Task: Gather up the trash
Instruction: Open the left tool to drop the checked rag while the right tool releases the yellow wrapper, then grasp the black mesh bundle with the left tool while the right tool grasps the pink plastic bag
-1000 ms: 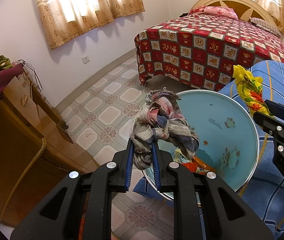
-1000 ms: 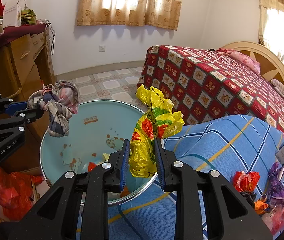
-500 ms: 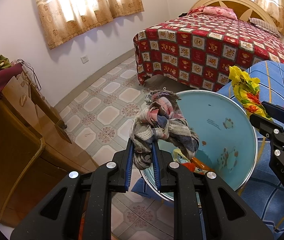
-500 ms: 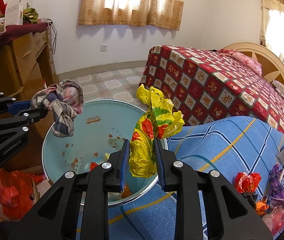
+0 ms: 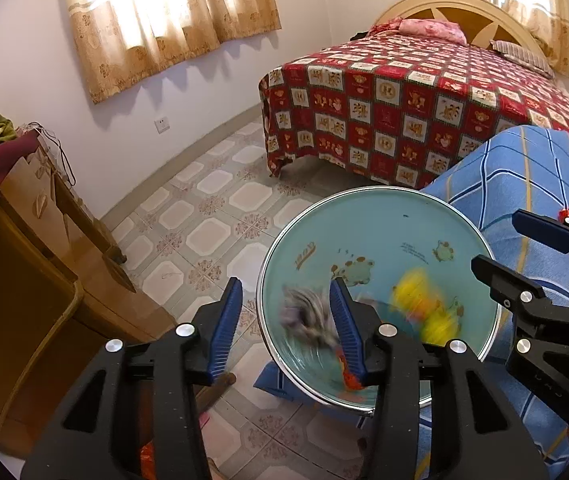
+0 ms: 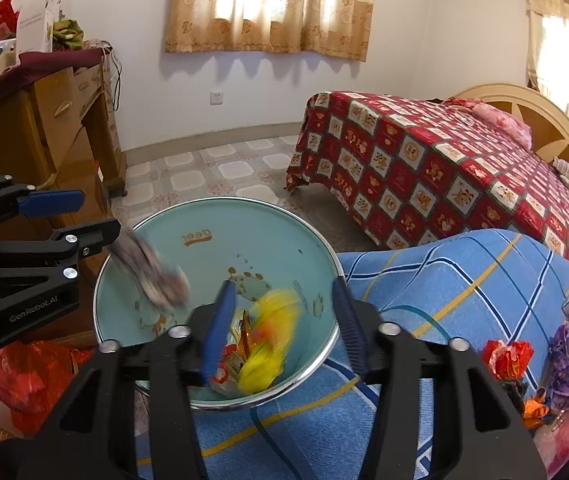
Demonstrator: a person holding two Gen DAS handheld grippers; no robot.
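A light blue metal basin [image 5: 384,216] [image 6: 244,224] stands beside the blue striped cloth surface. My left gripper [image 5: 286,324] [image 6: 84,216] is open over the basin's left rim. A plaid cloth scrap [image 5: 308,316] [image 6: 152,276] is blurred, falling into the basin. My right gripper [image 6: 284,320] [image 5: 524,248] is open over the basin's right side. A yellow wrapper [image 6: 272,332] [image 5: 424,304] is blurred, falling into the basin onto other trash there.
More wrappers [image 6: 504,356] lie on the blue striped cloth [image 6: 444,280] at the right. A wooden desk [image 5: 24,260] stands at the left, a red patterned bed [image 5: 424,100] behind. A red plastic bag [image 6: 32,376] lies on the floor by the basin.
Both grippers have opened. The plaid cloth scrap and the yellow wrapper have left the jaws and are dropping into the basin.
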